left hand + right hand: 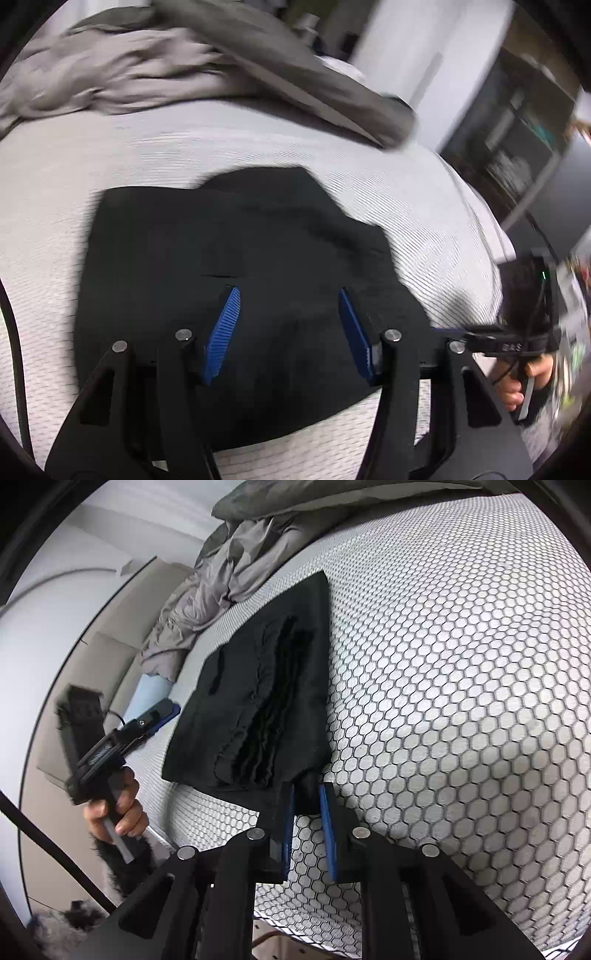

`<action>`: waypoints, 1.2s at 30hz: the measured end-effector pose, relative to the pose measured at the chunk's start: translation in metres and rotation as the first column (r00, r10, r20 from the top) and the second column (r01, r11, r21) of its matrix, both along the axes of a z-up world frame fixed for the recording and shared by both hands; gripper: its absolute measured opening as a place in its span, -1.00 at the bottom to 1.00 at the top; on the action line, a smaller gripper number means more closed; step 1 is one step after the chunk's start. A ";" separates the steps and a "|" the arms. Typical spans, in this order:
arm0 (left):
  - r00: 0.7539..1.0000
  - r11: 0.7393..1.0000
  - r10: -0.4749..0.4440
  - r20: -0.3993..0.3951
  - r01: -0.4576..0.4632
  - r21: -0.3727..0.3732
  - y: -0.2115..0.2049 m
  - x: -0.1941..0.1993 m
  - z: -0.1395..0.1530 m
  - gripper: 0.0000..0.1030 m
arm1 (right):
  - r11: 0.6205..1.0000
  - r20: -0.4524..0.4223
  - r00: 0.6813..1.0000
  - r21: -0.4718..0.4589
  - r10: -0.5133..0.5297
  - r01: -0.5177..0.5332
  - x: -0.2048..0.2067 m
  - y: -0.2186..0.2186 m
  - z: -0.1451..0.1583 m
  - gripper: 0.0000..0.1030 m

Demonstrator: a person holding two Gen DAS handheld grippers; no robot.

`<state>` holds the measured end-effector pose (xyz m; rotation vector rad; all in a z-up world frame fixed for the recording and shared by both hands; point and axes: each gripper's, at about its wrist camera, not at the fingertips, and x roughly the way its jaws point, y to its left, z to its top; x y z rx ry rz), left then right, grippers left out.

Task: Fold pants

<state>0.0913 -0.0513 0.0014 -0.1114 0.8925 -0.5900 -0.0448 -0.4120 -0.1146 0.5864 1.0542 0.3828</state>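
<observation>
The black pants (236, 258) lie folded into a compact stack on the white mattress (110, 155); they also show in the right wrist view (258, 686). My left gripper (290, 299) is open, its blue pads spread above the stack, holding nothing. It appears in the right wrist view (162, 710) at the stack's left side. My right gripper (306, 790) is nearly closed around the near corner of the pants, with cloth between the pads. It shows in the left wrist view (454, 332) at the right.
A rumpled grey duvet (147, 66) lies at the far end of the mattress, also in the right wrist view (221, 579). Dark shelving (517, 140) stands beyond the bed's right edge. A beige wall panel (110, 657) runs along the left.
</observation>
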 end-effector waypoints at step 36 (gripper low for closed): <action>0.989 0.981 -0.139 -0.055 0.145 0.128 -0.073 -0.017 -0.042 0.24 | 0.998 0.020 1.000 -0.065 -0.021 0.023 0.059 0.007 -0.011 -0.55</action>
